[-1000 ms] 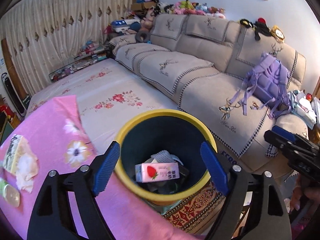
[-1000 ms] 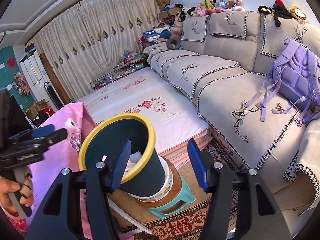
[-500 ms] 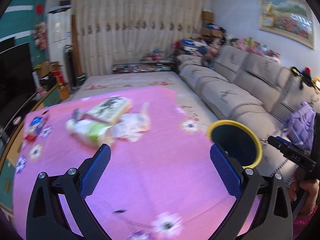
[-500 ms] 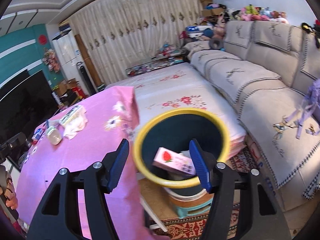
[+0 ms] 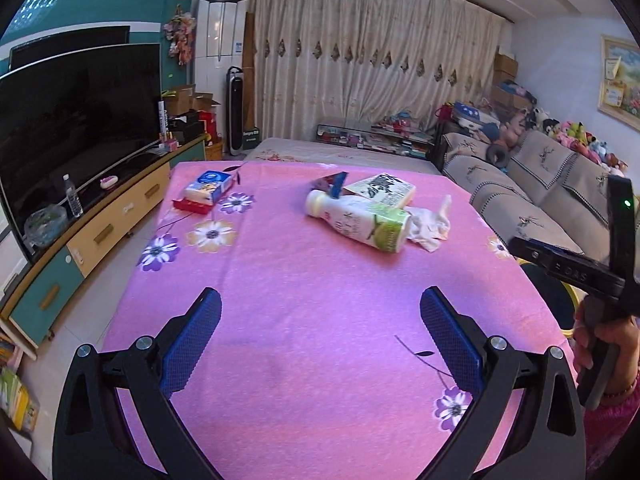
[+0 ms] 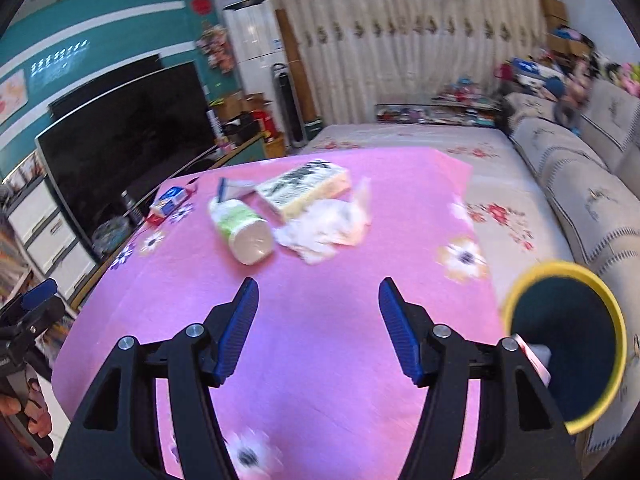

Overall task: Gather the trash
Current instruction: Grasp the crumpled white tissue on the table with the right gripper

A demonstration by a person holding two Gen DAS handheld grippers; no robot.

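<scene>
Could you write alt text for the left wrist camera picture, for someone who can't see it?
An open two-finger left gripper, holding nothing, points over a pink flowered tablecloth toward a toppled white-and-green bottle, a crumpled tissue and a flat carton. A television stands left, a sofa right.

Left gripper (image 5: 320, 344): black plastic arms, blue textured pads (image 5: 191, 344), silver screws at the pivots. Right gripper (image 6: 318, 328): same build; its black body carries pale lettering and a green light. Hand (image 5: 604, 344) on its grey handle; red-beaded bracelet (image 5: 620, 389), pink garment.
</scene>
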